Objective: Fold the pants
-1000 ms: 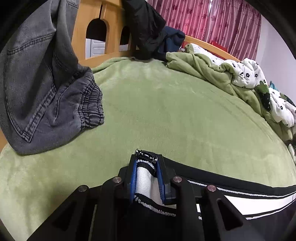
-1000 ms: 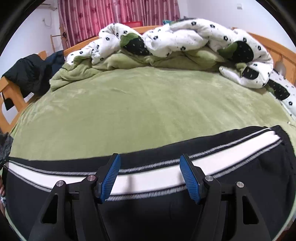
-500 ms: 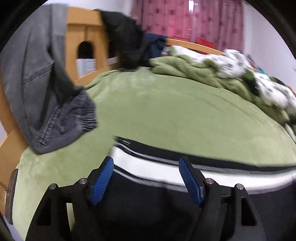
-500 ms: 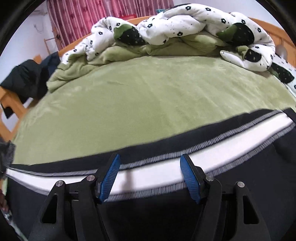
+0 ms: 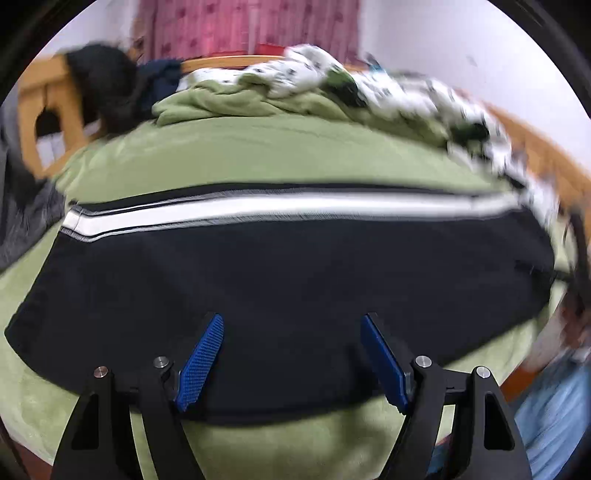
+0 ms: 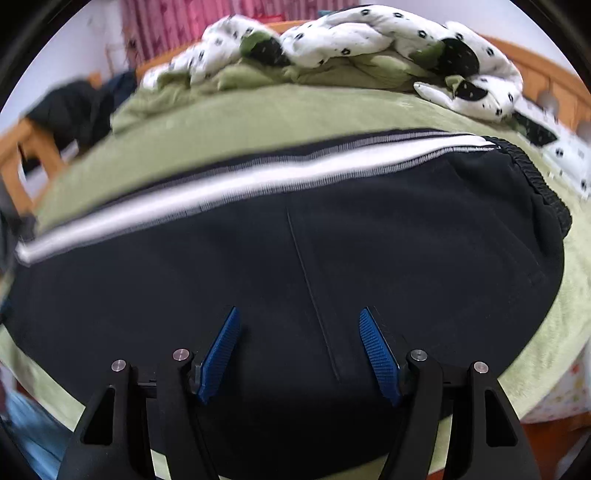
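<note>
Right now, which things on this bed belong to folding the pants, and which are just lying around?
Job:
black track pants with a white side stripe
left gripper, open
right gripper, open

Lying about:
crumpled white dotted quilt
bunched green blanket
dark jacket on the wooden rail

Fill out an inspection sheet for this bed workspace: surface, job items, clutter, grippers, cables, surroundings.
Surface: green blanket covering the bed; soft, lightly rumpled.
Job's things: black pants with a white side stripe, laid flat lengthwise, elastic waistband at the right end.
Clutter: bunched white patterned quilt along the far edge; dark clothes draped on the wooden bed frame; grey garment at the left edge, blurred.
Grippers: left gripper open above the pants, holding nothing; right gripper open, holding nothing.
Cables: nothing seen.
Surroundings: pink curtains, pale wall.
</note>
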`<move>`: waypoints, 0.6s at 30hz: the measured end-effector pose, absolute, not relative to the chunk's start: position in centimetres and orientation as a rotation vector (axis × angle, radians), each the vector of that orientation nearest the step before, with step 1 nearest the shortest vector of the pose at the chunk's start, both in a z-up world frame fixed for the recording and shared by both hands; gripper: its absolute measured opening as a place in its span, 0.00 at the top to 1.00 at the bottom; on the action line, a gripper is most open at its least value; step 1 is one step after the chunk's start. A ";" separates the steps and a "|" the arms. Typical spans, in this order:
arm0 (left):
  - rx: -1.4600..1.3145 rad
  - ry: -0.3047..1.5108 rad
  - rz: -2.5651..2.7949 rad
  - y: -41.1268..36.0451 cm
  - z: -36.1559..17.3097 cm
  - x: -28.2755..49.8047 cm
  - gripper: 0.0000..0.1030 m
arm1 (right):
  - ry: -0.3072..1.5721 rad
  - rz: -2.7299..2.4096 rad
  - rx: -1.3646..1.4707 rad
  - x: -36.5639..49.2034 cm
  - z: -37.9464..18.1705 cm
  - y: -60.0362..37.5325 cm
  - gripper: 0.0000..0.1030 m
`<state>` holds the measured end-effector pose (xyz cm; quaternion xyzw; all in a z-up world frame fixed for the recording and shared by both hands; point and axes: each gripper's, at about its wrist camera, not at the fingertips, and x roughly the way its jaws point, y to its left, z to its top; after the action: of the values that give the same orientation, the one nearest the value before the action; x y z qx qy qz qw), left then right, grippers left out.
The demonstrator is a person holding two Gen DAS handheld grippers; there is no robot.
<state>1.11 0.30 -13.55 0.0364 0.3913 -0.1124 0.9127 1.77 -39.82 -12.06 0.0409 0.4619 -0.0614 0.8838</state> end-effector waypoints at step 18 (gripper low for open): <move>-0.437 0.783 0.038 19.1 -16.1 -3.7 0.26 | 0.916 -0.157 0.133 1.6 -11.4 -38.2 0.33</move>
<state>-3.73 19.10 -16.14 -0.2111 0.3786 0.0186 0.9010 1.56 -38.19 -11.38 0.0641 0.4412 -0.0758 0.8919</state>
